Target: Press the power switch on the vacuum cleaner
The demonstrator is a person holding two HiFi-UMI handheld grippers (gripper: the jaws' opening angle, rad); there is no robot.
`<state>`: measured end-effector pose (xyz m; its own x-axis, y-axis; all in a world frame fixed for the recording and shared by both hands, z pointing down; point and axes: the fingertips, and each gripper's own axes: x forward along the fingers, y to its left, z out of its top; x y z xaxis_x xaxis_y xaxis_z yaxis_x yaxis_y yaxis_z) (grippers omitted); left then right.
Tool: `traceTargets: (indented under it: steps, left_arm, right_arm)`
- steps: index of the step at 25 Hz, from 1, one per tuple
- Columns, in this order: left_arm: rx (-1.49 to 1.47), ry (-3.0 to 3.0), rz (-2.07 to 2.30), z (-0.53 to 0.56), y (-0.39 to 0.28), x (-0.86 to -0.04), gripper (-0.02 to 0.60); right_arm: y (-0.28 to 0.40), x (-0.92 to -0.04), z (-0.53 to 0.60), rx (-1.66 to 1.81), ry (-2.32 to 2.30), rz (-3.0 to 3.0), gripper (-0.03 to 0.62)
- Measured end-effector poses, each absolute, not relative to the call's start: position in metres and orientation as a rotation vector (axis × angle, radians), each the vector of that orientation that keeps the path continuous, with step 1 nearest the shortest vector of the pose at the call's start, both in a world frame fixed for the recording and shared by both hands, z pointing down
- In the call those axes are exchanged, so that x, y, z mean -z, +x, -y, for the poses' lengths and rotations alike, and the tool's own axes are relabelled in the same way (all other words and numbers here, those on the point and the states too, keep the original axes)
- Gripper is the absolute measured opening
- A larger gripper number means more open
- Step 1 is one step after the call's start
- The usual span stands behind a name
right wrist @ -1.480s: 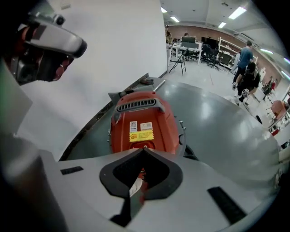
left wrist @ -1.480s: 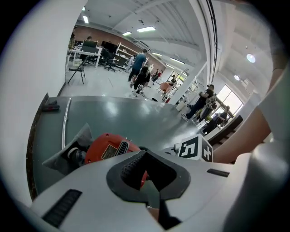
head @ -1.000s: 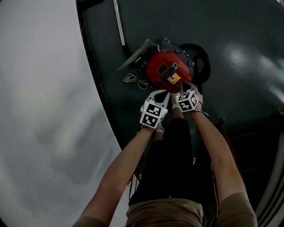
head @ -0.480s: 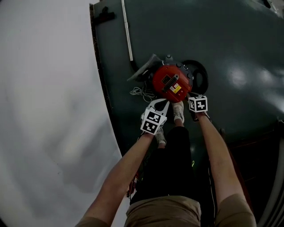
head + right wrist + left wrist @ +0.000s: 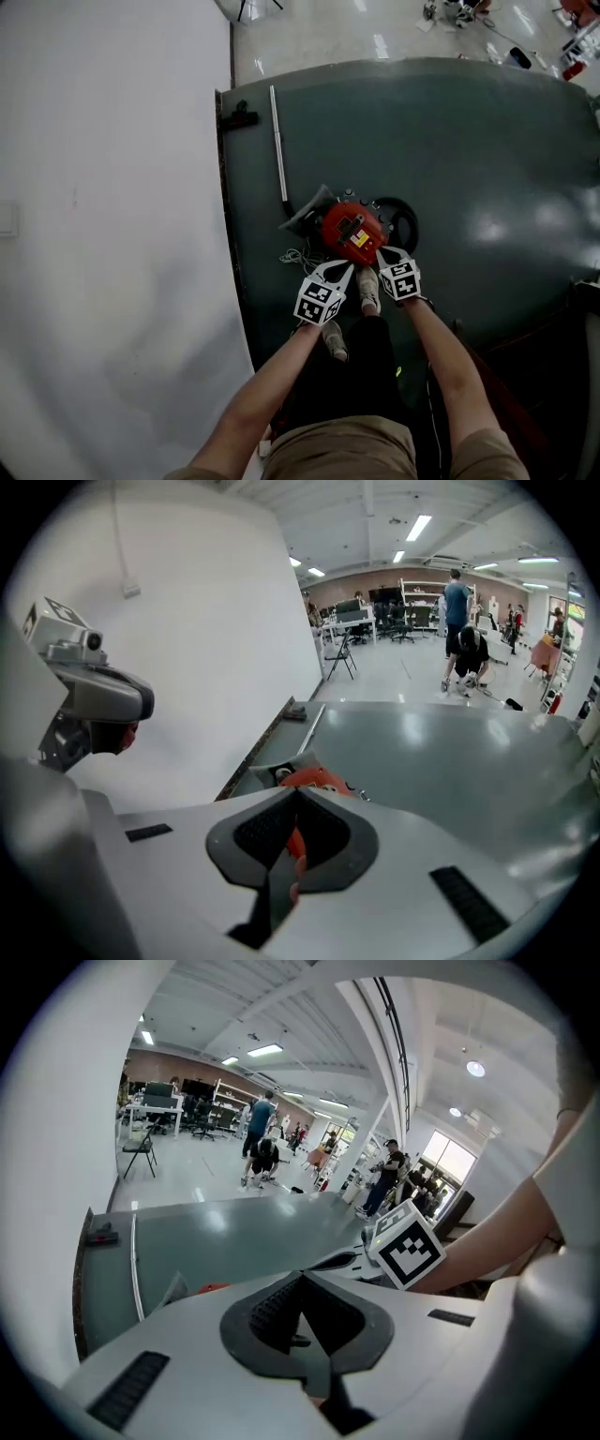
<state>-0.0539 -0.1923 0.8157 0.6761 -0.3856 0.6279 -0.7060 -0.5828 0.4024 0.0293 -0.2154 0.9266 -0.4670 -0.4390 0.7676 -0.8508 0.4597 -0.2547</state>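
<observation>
The red vacuum cleaner [image 5: 354, 232] sits on the dark green floor mat [image 5: 487, 150], with a yellow label on top. My left gripper [image 5: 341, 272] hovers just short of its near left edge, jaws shut and empty. My right gripper [image 5: 385, 253] is at its near right edge, also shut on nothing. In the right gripper view the red body [image 5: 315, 778] shows just past the closed tips [image 5: 298, 792]. In the left gripper view only a sliver of the vacuum cleaner [image 5: 212, 1288] shows beyond the closed tips [image 5: 302, 1277]. I cannot make out the power switch.
A metal wand [image 5: 278, 142] lies on the mat beyond the vacuum, a black hose coil [image 5: 400, 221] to its right and a white cord [image 5: 294, 256] to its left. A white wall [image 5: 112, 234] borders the mat's left edge. The person's shoes [image 5: 368, 287] stand close behind. People work far off [image 5: 457, 602].
The head view has risen and pulled back, so the vacuum looks smaller and lower. Both grippers stay by its near side; the right one has come back in from the right.
</observation>
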Motion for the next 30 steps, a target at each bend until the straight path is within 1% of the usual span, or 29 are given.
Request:
traceTargets:
  steps: [5,12,16,22,30]
  left_arm:
    - [-0.605,2.284,0.803,0.164,-0.054,-0.756,0.006]
    - [-0.503,2.306,0.843,0.137,-0.072,-0.679,0.006]
    - [-0.443,2.335,0.896,0.126,-0.089,-0.638,0.006]
    - [-0.278,2.450,1.034,0.117,-0.118,-0.555,0.006]
    - [-0.126,2.579,0.994,0.080,-0.131,-0.459,0.006]
  right_arm:
    - [0.016,-0.844,0.190,-0.838,1.131,2.184,0.009]
    - [0.007,-0.731,0.166,-0.781,1.192,2.335,0.009]
    - [0.010,-0.676,0.157,-0.712,1.251,2.380,0.009]
    - [0.007,-0.585,0.146,-0.647,1.328,2.471,0.009]
    - [-0.015,-0.475,0.102,-0.420,1.295,2.557,0.010]
